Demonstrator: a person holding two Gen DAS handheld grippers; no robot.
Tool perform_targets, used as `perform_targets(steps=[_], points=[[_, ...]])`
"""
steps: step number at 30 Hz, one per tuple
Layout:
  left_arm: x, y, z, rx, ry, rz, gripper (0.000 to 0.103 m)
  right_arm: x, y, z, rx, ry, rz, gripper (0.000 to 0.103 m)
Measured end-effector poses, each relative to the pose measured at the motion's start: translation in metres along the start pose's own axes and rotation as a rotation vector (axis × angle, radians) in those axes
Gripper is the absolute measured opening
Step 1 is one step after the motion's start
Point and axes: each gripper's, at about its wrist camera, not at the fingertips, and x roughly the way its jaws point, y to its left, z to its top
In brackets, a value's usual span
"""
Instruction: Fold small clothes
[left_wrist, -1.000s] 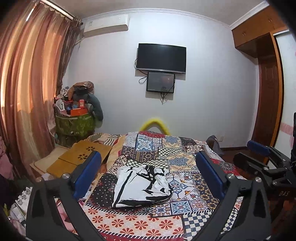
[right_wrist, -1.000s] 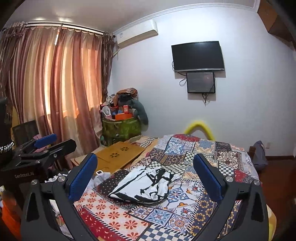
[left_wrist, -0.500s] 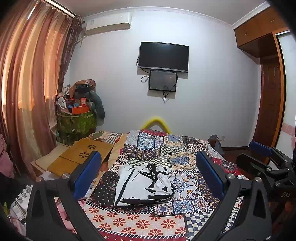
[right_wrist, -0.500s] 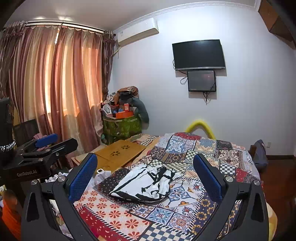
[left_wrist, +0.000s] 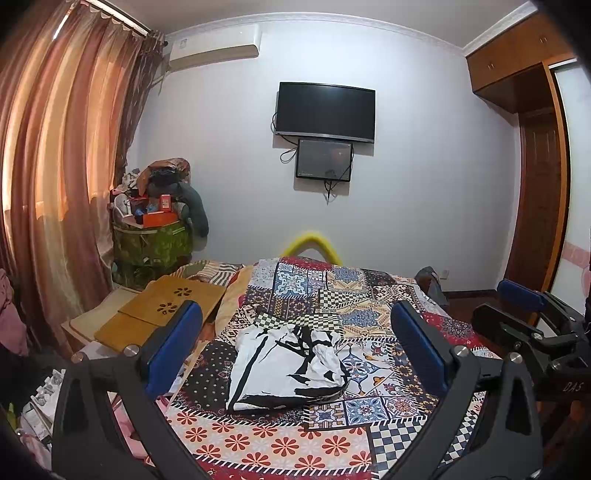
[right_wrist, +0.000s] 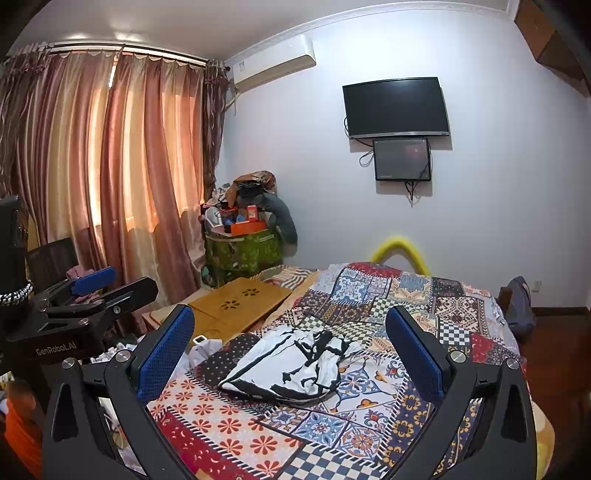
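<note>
A black-and-white garment (left_wrist: 286, 365) lies loosely bunched on the patchwork quilt (left_wrist: 325, 439) of a bed, near its middle, touched by neither gripper. The left gripper (left_wrist: 295, 349) hangs above the near end of the bed with its blue-padded jaws spread wide, holding nothing. The right gripper (right_wrist: 290, 350) is likewise released and empty, also raised over the bed, with the garment framed between its fingers.

Left of the bed sits a wooden lap tray (left_wrist: 162, 312). Behind it, in the corner, a green basket (left_wrist: 151, 245) is heaped above its rim with an orange box (left_wrist: 159, 219), a small red box and a pile of clothes. A yellow curved object (left_wrist: 312, 243) rises behind the far end of the bed. Pink curtains (right_wrist: 110, 177) hang on the left; a television (left_wrist: 325, 110) and a smaller screen are mounted on the wall.

Only the left view shows the wooden wardrobe (left_wrist: 535, 147) and the right gripper at the right edge. Only the right view shows the full curtain rail and the left gripper at the left edge.
</note>
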Motion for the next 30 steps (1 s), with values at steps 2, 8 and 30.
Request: perform_targets(steps=[2,8,30], points=[[0.0000,-0.0008,0.0000,0.000,-0.001,0.002,0.103,-0.0003,-0.0003,0.0007,0.001,-0.001,-0.001,0.103],[-0.0002,-0.0003,0.0004,-0.001,-0.001,0.002,0.103,-0.0022,-0.0016,0.0002,0.001,-0.004,-0.003,0.103],[0.0046,0.0079,-0.0004,-0.007,0.010,-0.026,0.103,-0.0028,-0.0031,0.0024,0.003,0.001,-0.014,0.103]])
